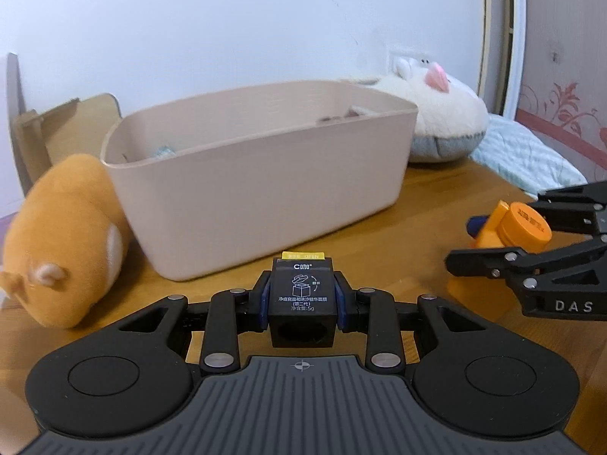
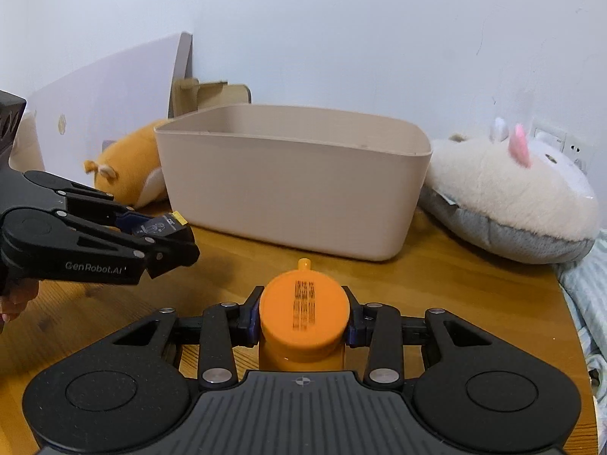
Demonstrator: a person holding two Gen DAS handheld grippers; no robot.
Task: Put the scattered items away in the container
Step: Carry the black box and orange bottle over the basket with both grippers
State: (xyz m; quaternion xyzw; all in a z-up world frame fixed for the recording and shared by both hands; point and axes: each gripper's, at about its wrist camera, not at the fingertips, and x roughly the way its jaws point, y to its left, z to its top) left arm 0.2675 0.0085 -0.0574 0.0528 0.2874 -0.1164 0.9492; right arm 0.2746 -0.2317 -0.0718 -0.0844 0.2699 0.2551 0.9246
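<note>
Gripping a small black box (image 1: 302,295), the left hand-held gripper (image 1: 302,305) sits just near of the beige container (image 1: 261,204), bare table (image 2: 455,288) between them. The right hand-held gripper (image 2: 303,322) clamps an orange bottle (image 2: 303,314) near the table's right edge, open wood ahead to the container's near wall.

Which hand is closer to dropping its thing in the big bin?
Probably the left. The left gripper holds the small black box right in front of the beige bin. The right gripper grips the orange bottle with more bare table ahead.
</note>
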